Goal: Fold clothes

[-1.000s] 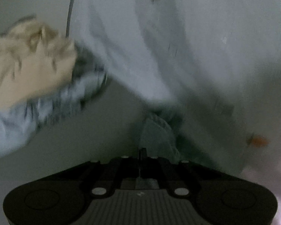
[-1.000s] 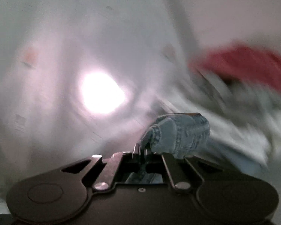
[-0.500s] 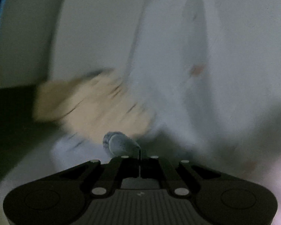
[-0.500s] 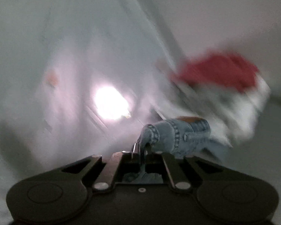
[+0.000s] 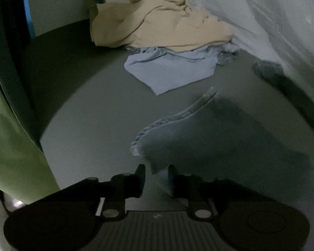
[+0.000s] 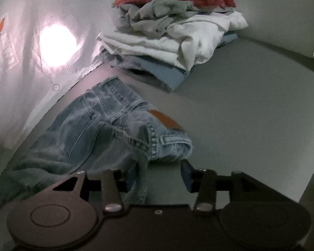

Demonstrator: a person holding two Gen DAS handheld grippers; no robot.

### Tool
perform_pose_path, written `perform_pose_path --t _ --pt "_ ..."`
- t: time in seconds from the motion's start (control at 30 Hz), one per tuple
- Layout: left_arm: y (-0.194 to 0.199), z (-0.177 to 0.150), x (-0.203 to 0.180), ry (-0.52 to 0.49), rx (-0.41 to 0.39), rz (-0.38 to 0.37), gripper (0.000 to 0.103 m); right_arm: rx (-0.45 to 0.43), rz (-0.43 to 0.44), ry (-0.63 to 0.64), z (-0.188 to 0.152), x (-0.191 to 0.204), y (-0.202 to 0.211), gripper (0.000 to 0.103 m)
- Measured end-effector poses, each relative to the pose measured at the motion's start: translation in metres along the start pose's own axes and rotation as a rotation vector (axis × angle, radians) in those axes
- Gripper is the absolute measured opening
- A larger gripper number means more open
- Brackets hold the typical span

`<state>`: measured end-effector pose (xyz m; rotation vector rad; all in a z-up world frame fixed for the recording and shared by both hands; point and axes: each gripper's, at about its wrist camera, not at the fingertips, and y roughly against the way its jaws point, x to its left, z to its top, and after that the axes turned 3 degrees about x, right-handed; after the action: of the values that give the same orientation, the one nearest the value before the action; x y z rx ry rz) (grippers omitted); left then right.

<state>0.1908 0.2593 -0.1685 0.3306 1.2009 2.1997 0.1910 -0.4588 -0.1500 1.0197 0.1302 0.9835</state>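
1. We see the faded blue denim jeans [image 6: 106,129] lying crumpled on the grey tabletop [image 6: 251,108], lower left of the right view.
2. Our right gripper [image 6: 157,174] has jaws apart, empty.
3. Our left gripper [image 5: 156,179] likewise gapes, with the denim edge just ahead.

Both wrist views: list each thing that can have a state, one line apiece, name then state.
left gripper: open, denim edge lying between its fingers.
right gripper: open, holding nothing.
jeans: released, lying crumpled on the table, not folded.
clothes stack: folded, piled, red item on top.
beige garment: crumpled, unfolded.
light blue garment: lying loose under the beige one.
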Motion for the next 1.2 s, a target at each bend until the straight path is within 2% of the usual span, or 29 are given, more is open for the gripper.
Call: perform_pose_path --t 0.13,0.27,0.37,0.47,0.53,0.7,0.8,0.87,0.97,1.0,1.03,1.07,1.1,1.17,1.2 --pt "0.01 -0.007 -0.018 -0.03 -0.018 -0.024 0.045 -0.009 0.004 -0.08 -0.002 -0.013 -0.012 0.062" --pt "0.017 -0.015 -0.033 -0.051 -0.007 -0.067 0.049 -0.025 0.089 -0.224 -0.007 -0.032 -0.015 0.063" --pt "0.022 -0.023 -0.043 -0.077 -0.003 -0.087 0.05 -0.041 0.187 -0.415 -0.009 -0.053 -0.018 0.065" --pt "0.026 -0.03 -0.051 -0.092 0.005 -0.11 0.052 -0.041 0.32 -0.695 -0.016 -0.083 -0.027 0.068" --pt "0.026 -0.034 -0.057 -0.101 0.016 -0.117 0.054 0.012 0.36 -0.814 -0.02 -0.092 -0.04 0.07" --pt "0.025 -0.041 -0.073 -0.147 0.031 -0.119 0.055 0.095 0.41 -0.968 -0.024 -0.086 -0.077 0.07" --pt "0.024 -0.042 -0.081 -0.156 0.035 -0.13 0.056 0.092 0.418 -1.045 -0.017 -0.078 -0.087 0.081" --pt "0.023 -0.043 -0.085 -0.157 0.037 -0.137 0.057 0.084 0.395 -1.05 -0.009 -0.073 -0.091 0.076" --pt "0.022 -0.044 -0.092 -0.159 0.039 -0.148 0.058 0.105 0.388 -1.093 -0.001 -0.076 -0.098 0.077" --pt "0.022 -0.044 -0.094 -0.16 0.04 -0.152 0.059 0.101 0.387 -1.091 0.002 -0.076 -0.101 0.073" --pt "0.02 -0.044 -0.095 -0.163 0.043 -0.151 0.059 0.097 0.383 -1.088 0.006 -0.077 -0.103 0.045" --pt "0.017 -0.045 -0.098 -0.171 0.049 -0.148 0.059 0.1 0.369 -1.062 0.011 -0.079 -0.103 0.028" --pt "0.014 -0.045 -0.1 -0.18 0.054 -0.143 0.059 0.097 0.373 -1.02 0.019 -0.079 -0.101 0.019" --pt "0.01 -0.046 -0.104 -0.197 0.058 -0.128 0.059 0.027 0.379 -0.925 0.035 -0.075 -0.079 0.017" --pt "0.007 -0.047 -0.105 -0.203 0.06 -0.121 0.059 0.02 0.336 -0.859 0.036 -0.072 -0.079 0.017"
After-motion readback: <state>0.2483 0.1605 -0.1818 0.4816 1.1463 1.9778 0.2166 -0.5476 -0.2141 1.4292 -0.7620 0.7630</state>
